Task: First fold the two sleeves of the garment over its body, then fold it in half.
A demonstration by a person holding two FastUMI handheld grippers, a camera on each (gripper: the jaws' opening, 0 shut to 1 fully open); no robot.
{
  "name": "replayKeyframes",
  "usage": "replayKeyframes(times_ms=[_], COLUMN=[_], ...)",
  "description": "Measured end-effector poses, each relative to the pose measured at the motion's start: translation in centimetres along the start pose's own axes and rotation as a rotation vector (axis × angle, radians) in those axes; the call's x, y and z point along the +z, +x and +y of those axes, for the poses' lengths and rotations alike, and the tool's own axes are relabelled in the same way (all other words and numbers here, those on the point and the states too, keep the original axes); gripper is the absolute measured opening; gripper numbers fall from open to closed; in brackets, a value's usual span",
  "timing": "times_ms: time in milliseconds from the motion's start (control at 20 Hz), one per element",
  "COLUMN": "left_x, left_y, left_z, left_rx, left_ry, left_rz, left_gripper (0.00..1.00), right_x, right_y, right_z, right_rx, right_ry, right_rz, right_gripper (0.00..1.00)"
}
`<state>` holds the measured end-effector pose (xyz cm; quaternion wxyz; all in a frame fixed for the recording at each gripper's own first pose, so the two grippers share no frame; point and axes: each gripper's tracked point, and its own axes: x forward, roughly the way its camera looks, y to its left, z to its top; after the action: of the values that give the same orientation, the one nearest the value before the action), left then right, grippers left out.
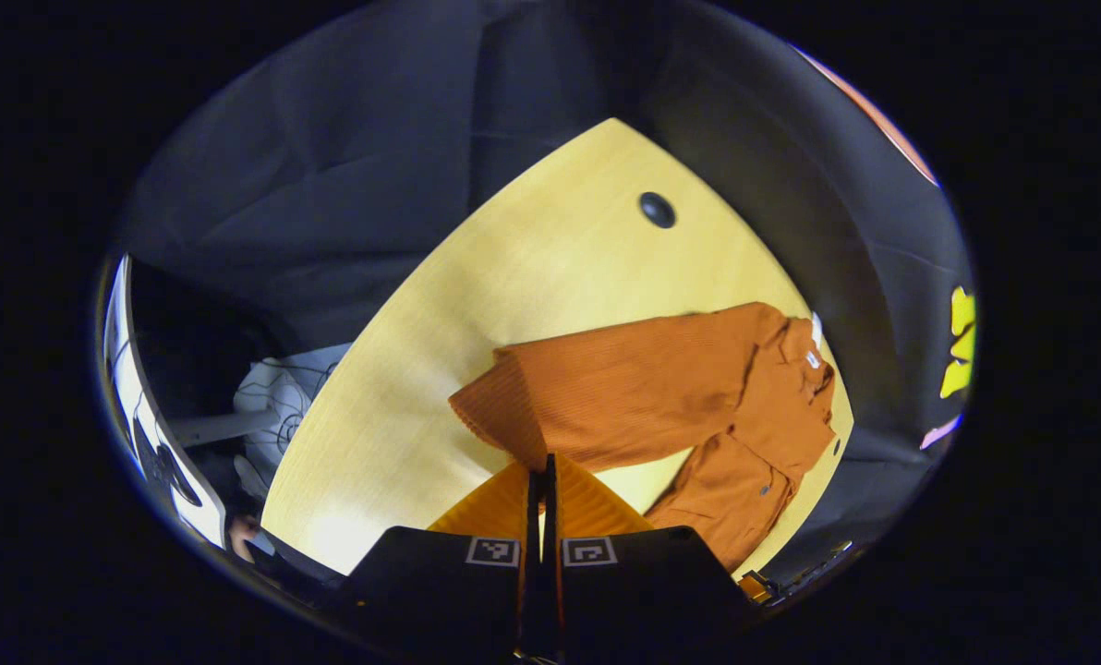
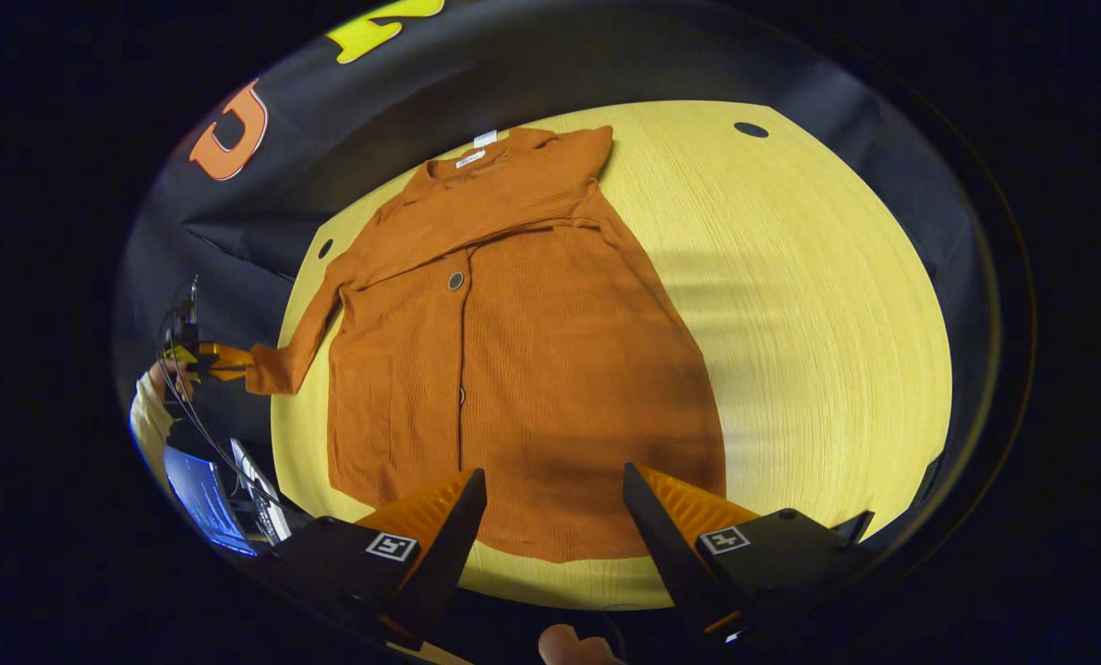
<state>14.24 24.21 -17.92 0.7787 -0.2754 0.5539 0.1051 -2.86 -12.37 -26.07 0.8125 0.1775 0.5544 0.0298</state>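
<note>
Garment [image 2: 523, 369] is spread flat on the table [image 2: 809, 323], collar toward the far edge. One sleeve [image 2: 514, 199] is folded across the chest. The other sleeve's cuff [image 2: 269, 369], past the table's edge, is pinched by the left gripper [image 2: 207, 362]. The right gripper [image 2: 555, 489] is held with fingers spread above the hem.

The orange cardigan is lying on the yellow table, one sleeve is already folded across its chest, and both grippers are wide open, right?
Not quite. Only the right gripper is open, above the hem of the orange cardigan in the right gripper view. The left gripper is shut on the sleeve cuff, as the left gripper view shows. The rest holds: the cardigan lies on the yellow table with one sleeve folded across its chest.
</note>
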Motion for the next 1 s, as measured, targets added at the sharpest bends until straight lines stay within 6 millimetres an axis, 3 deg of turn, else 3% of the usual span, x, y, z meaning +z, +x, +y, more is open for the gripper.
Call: replayKeyframes(times_ms=[100,250,400,500,650,1000], left_x=[0.9,0.7,0.4,-0.4,-1.5,-8.6], left_y=[-1.0,-2.1,-2.1,-1.7,0.2,6.3], left_z=[-4.0,-10.8,-17.5,-22.0,-27.8,-41.0], left_rx=[-0.013,-0.042,-0.071,-0.087,-0.093,-0.111], left_ry=[0.029,0.12,0.204,0.248,0.308,0.501], left_rz=[-0.023,-0.03,-0.034,-0.035,-0.019,0.076], left_gripper=[0.03,0.03,0.0,0.03,0.03,0.03], right_x=[-0.1,0.3,0.7,1.4,2.3,1.8], right_y=[-0.2,-0.4,-0.2,-0.5,-0.6,-0.4], right_z=[-0.4,-1.2,-2.5,-3.3,-5.1,-11.0], right_rx=[0.015,0.041,0.053,0.063,0.07,0.034], right_ry=[0.003,0.01,0.049,0.067,0.065,0.177], right_rz=[0.004,-0.008,0.002,-0.01,-0.03,-0.024], right_gripper=[0.94,0.94,0.94,0.94,0.94,0.94])
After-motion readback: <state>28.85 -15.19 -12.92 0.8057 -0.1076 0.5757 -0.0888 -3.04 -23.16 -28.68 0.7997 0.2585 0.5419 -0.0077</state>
